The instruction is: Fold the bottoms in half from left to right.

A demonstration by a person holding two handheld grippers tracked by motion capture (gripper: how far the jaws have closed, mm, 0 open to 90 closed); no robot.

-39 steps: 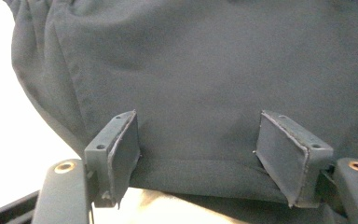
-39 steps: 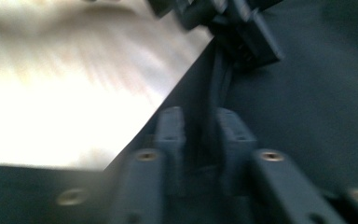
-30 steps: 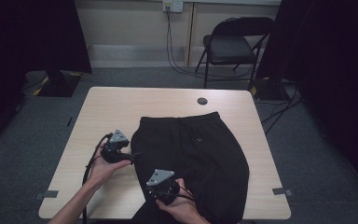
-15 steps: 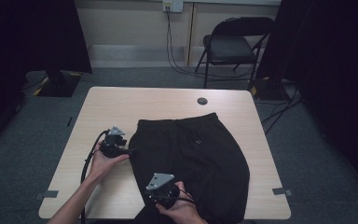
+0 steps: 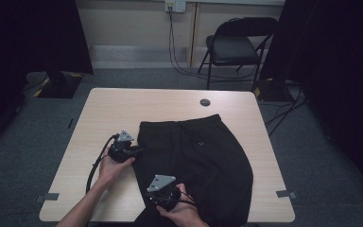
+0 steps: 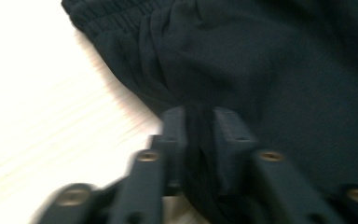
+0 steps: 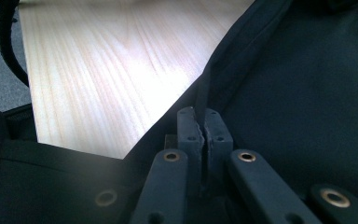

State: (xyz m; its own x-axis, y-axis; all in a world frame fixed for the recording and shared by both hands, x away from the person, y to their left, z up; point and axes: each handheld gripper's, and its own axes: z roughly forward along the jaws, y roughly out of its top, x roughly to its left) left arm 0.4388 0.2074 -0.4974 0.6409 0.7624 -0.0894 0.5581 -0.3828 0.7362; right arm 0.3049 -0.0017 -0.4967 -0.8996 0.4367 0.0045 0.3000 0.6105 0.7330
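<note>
High view: both tongs clamped on the black pants

From my seat, the black pants [image 5: 196, 165] lie spread on the wooden table [image 5: 123, 111]. My left gripper [image 5: 133, 151] pinches a fold of their side edge, with the elastic waistband [image 6: 116, 23] just ahead of its jaws. My right gripper [image 7: 198, 122] is closed tight on a thin edge of the same fabric, bare tabletop to its left.

A light wooden table [image 5: 123, 109], with a small dark round disc [image 5: 205, 102] near its far edge, stood before a black folding chair [image 5: 238, 45] and a wall outlet [image 5: 175, 5] trailing cables.
</note>
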